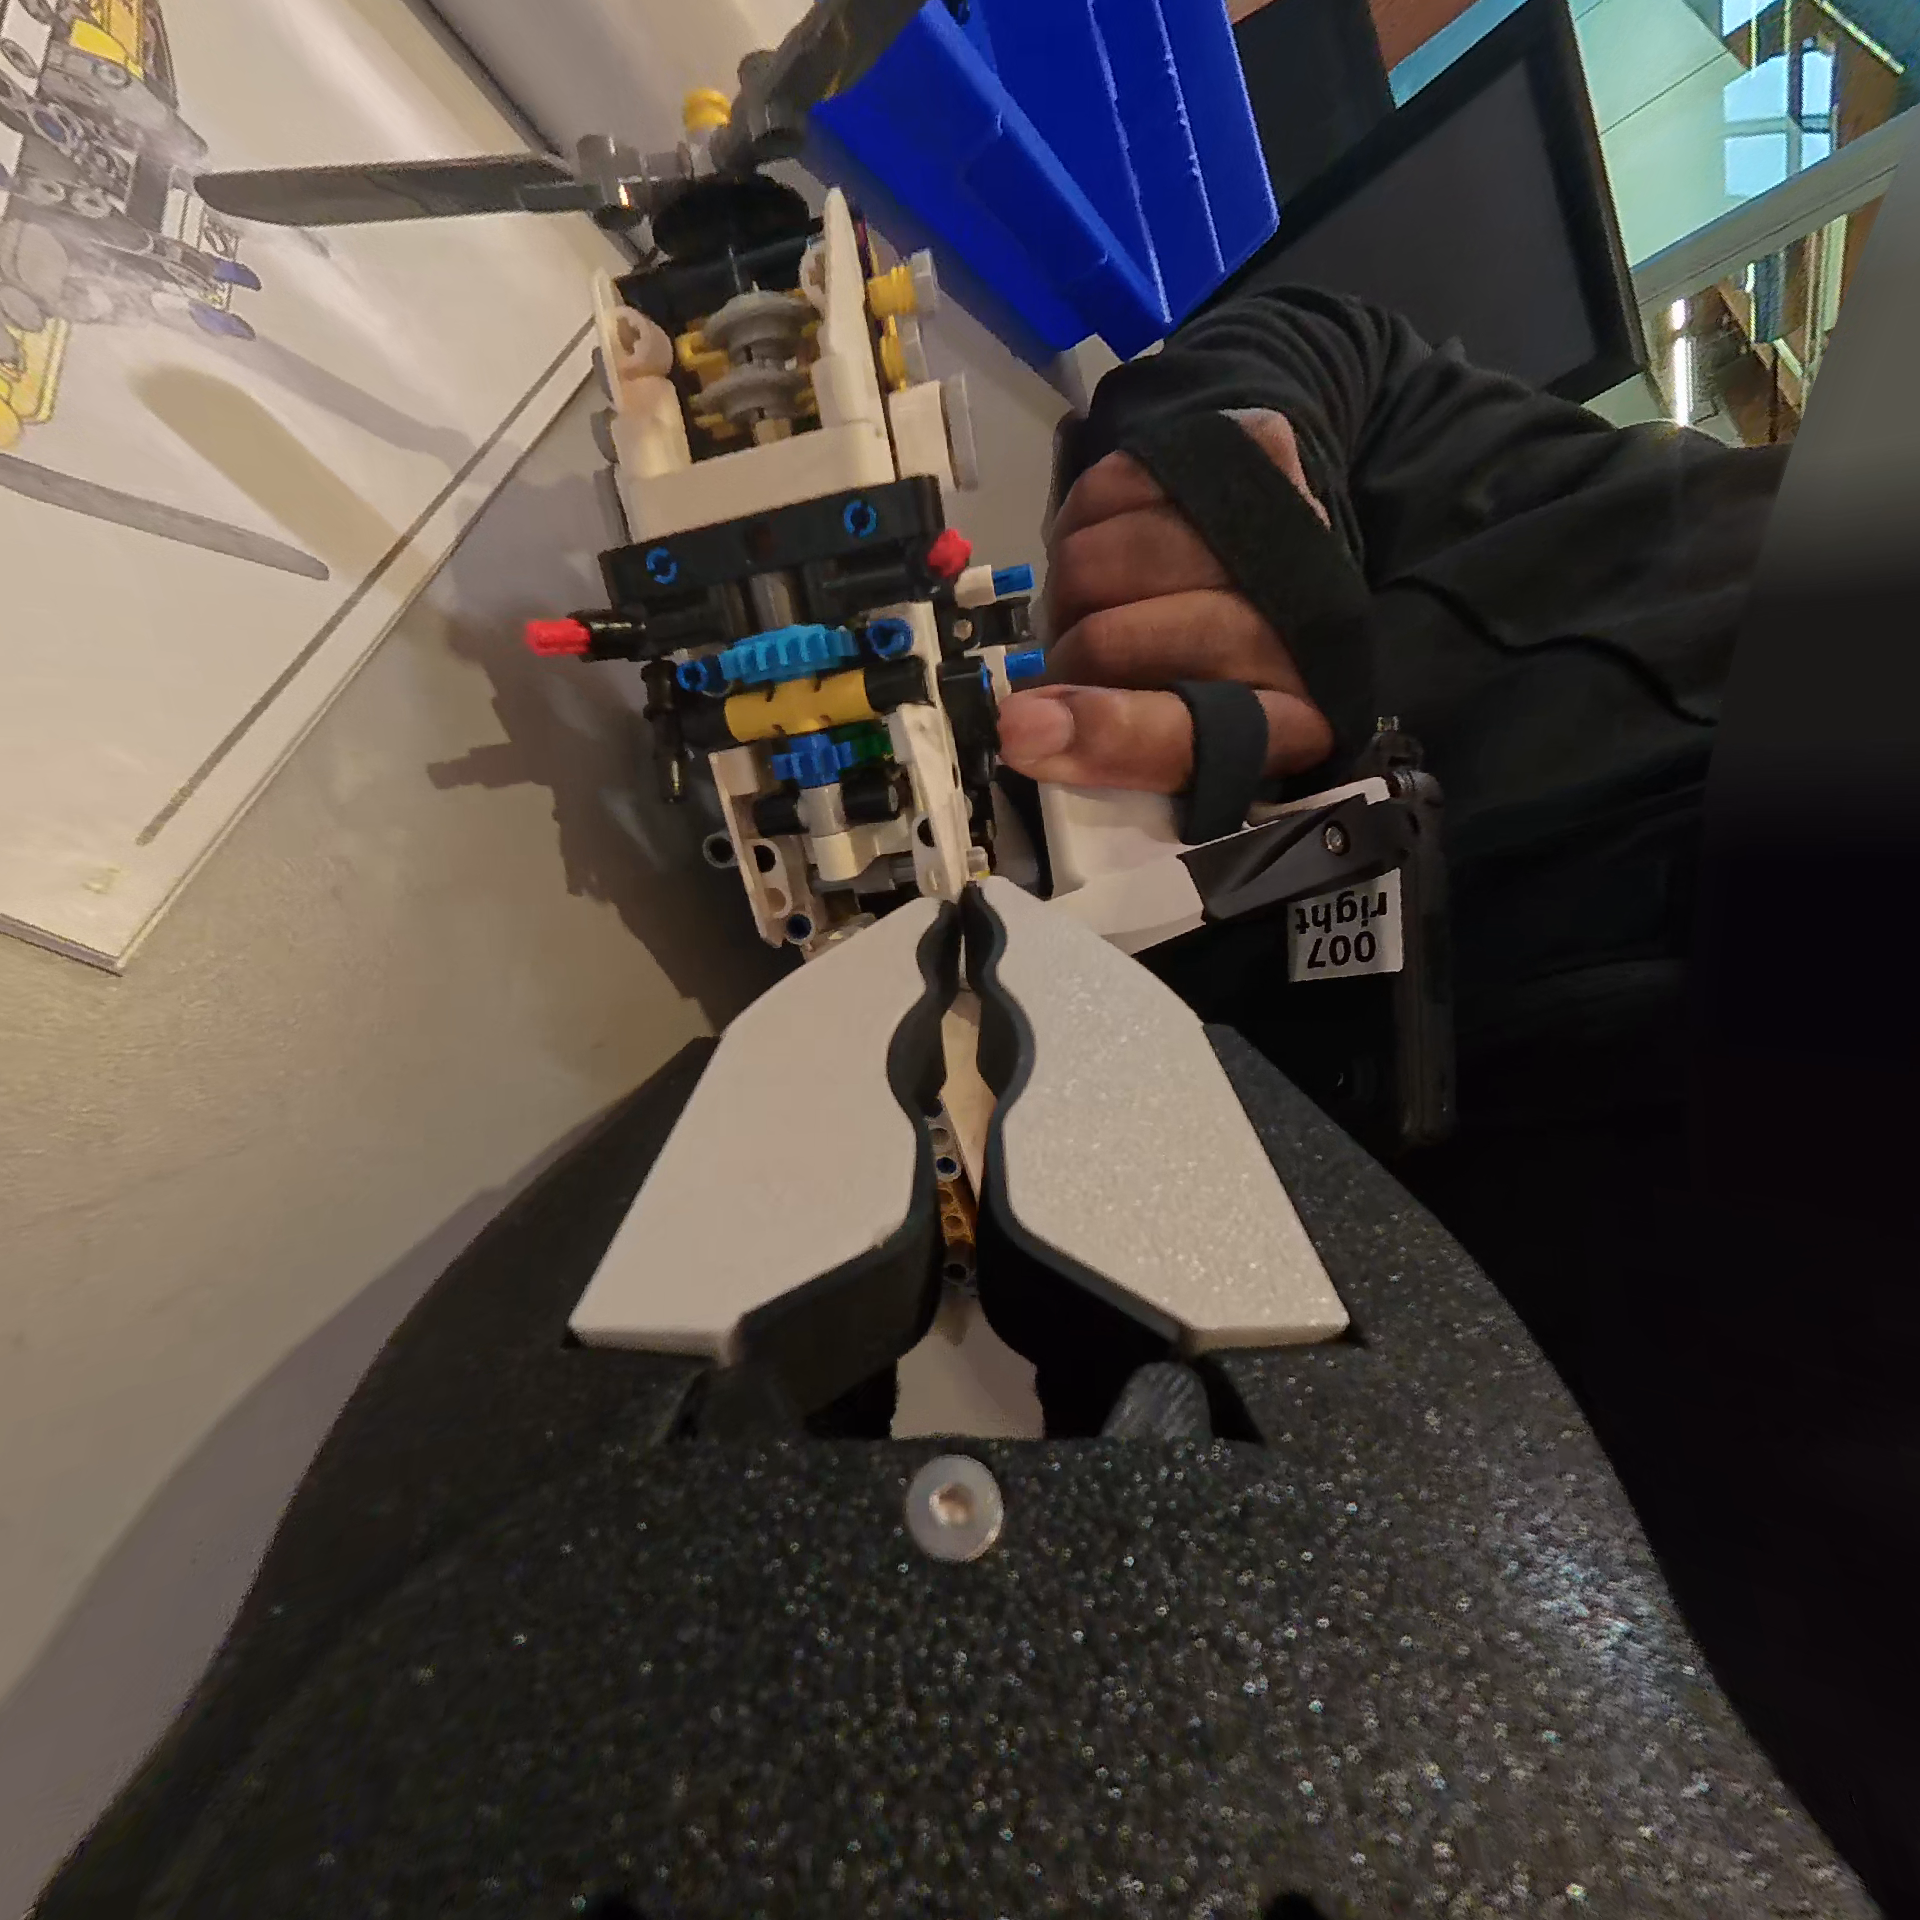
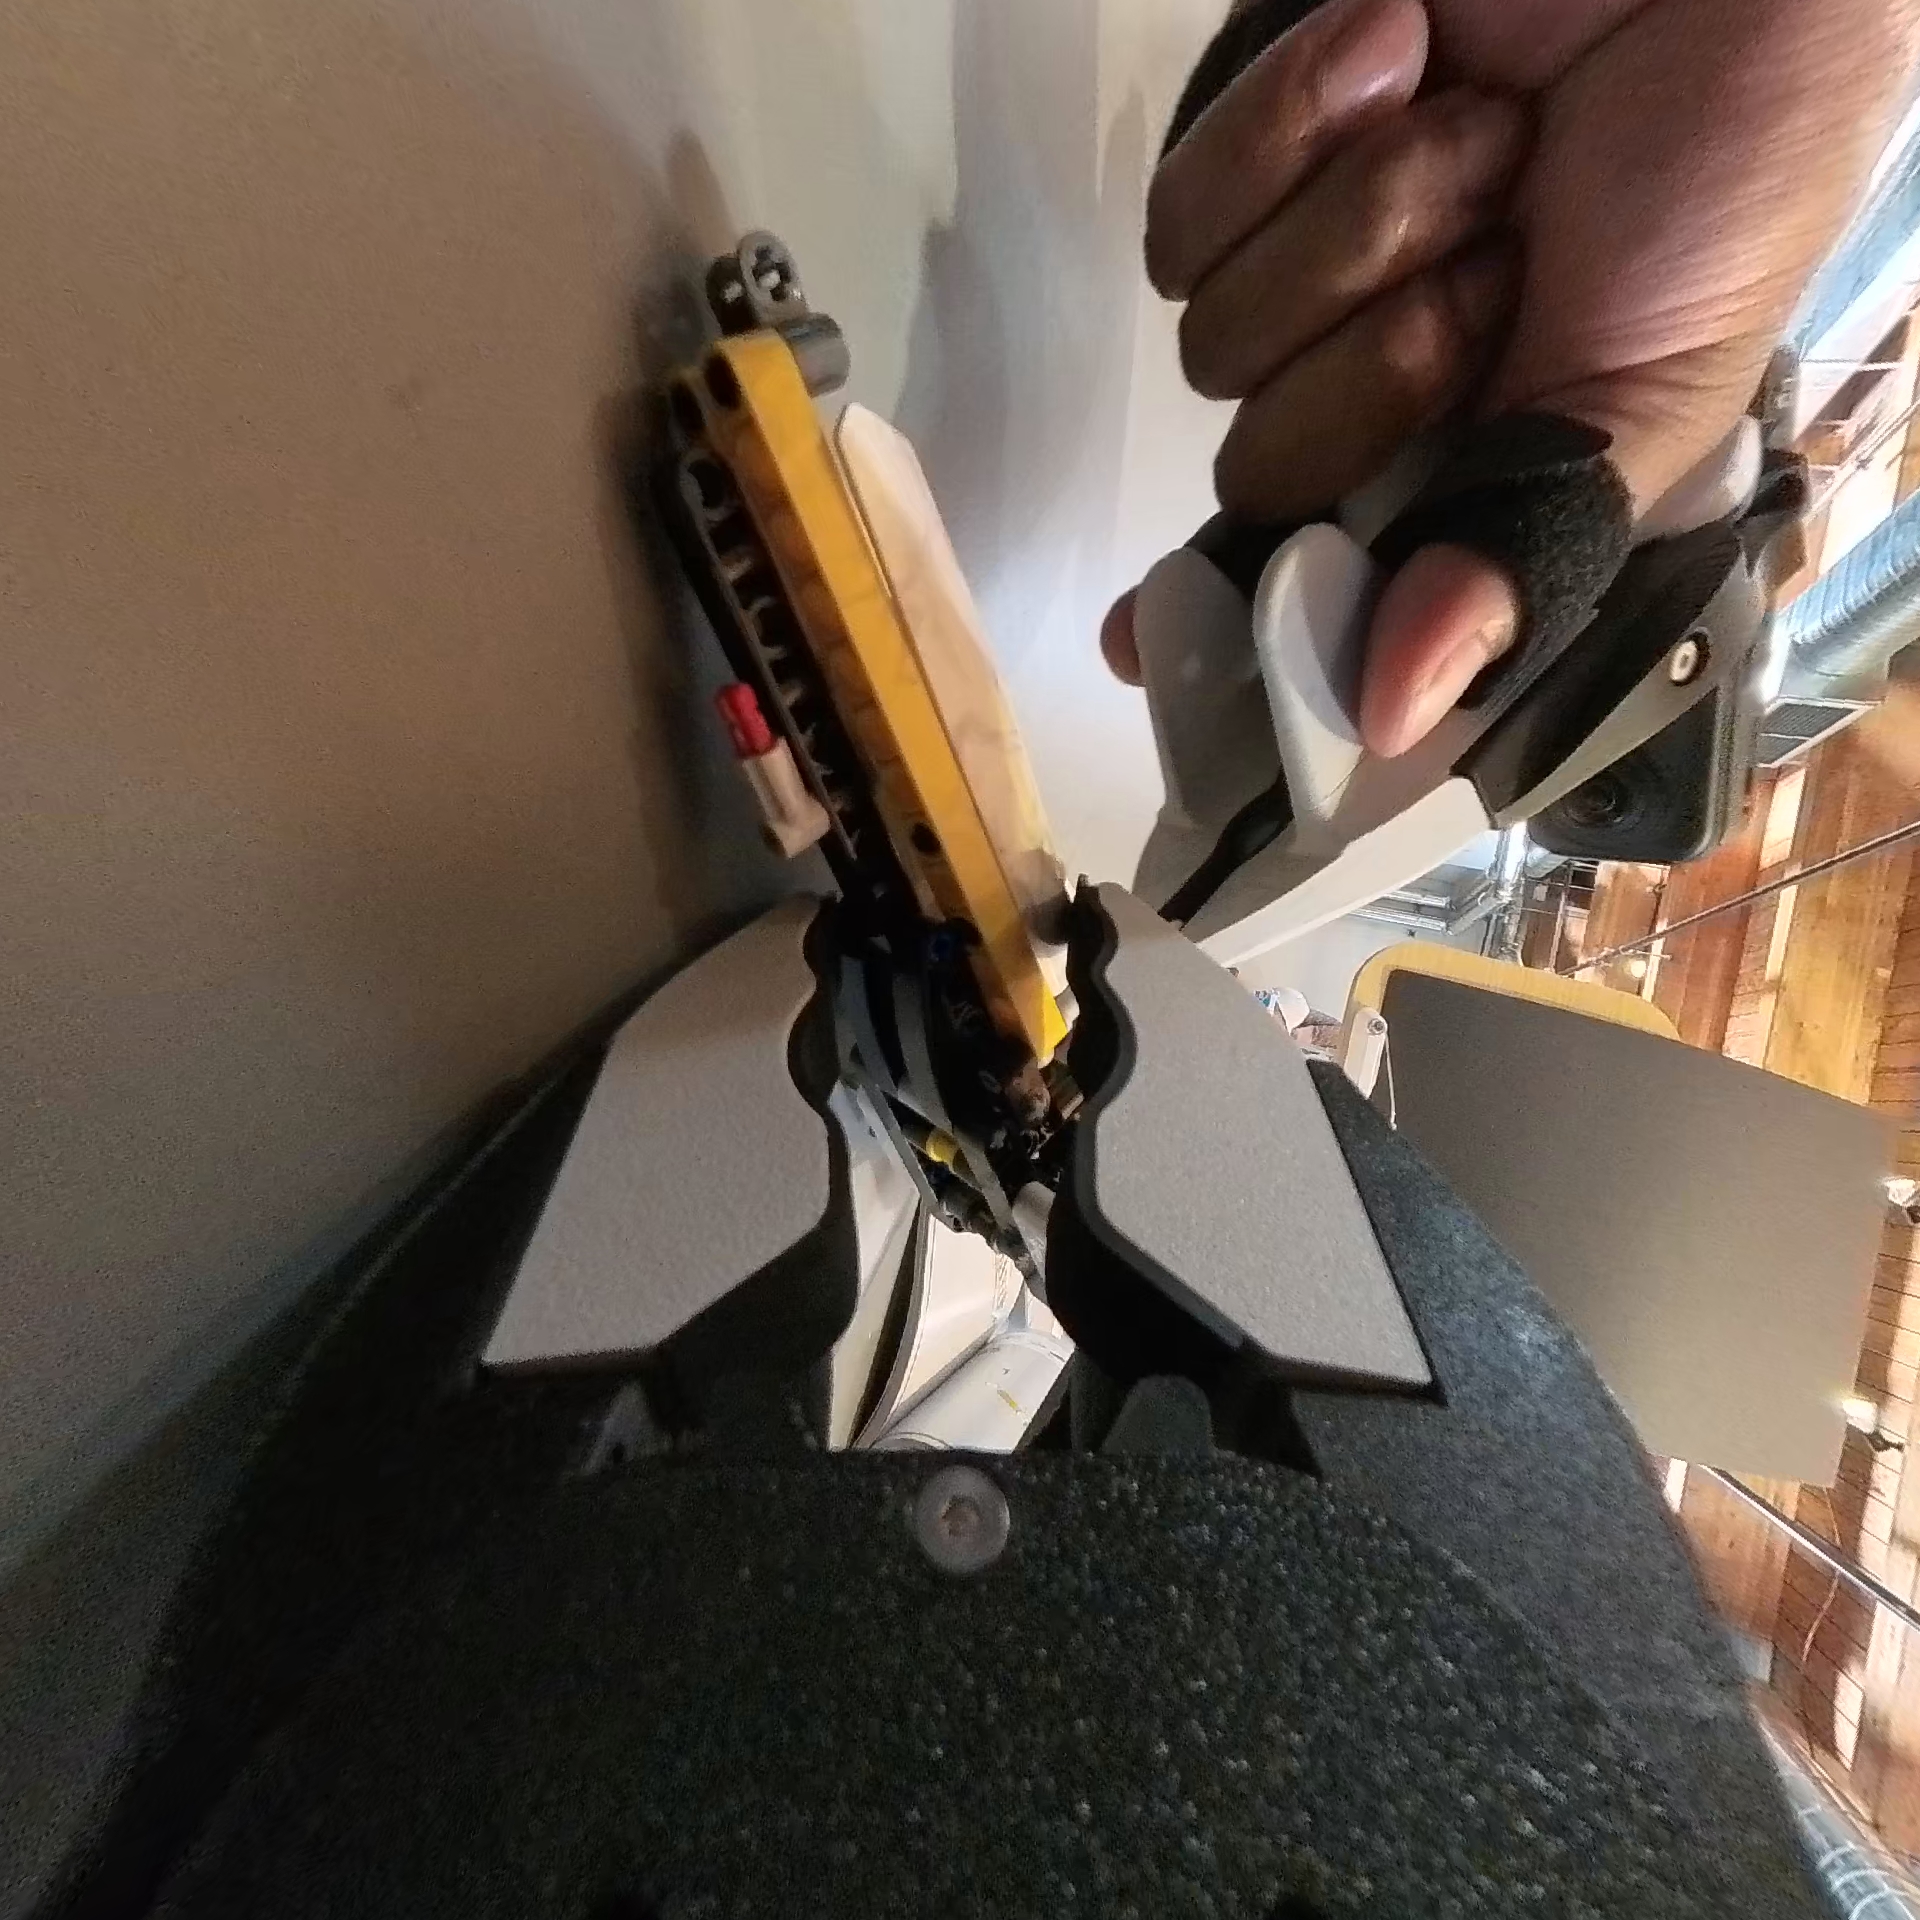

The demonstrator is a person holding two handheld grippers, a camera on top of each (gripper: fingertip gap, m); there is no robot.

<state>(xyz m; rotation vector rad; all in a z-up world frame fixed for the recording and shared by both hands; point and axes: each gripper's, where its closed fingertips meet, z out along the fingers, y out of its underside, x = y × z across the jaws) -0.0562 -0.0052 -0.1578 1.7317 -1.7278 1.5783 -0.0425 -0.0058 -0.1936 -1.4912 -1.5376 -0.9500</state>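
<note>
Left wrist view: left gripper (image 1: 964, 920) fingers nearly together, tips pinching thin white edge at near end of brick-built model (image 1: 800, 582). Model white and black with blue gears, yellow and red pins, dark rotor blade (image 1: 384, 192) at far end. Instruction sheet (image 1: 208, 436) left of model on grey table (image 1: 312, 1039). Blue bin (image 1: 1049, 156) beyond model. Person's hand (image 1: 1174, 623) right of model.

Right wrist view: right gripper (image 2: 951, 935) fingers apart, clamped across model's body; yellow beam (image 2: 873, 665) sticks out past tips. Other hand (image 2: 1455, 312) right of beam.

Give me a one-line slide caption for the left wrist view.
Left gripper pinches the white edge of a brick-built helicopter model above the grey table.
</note>
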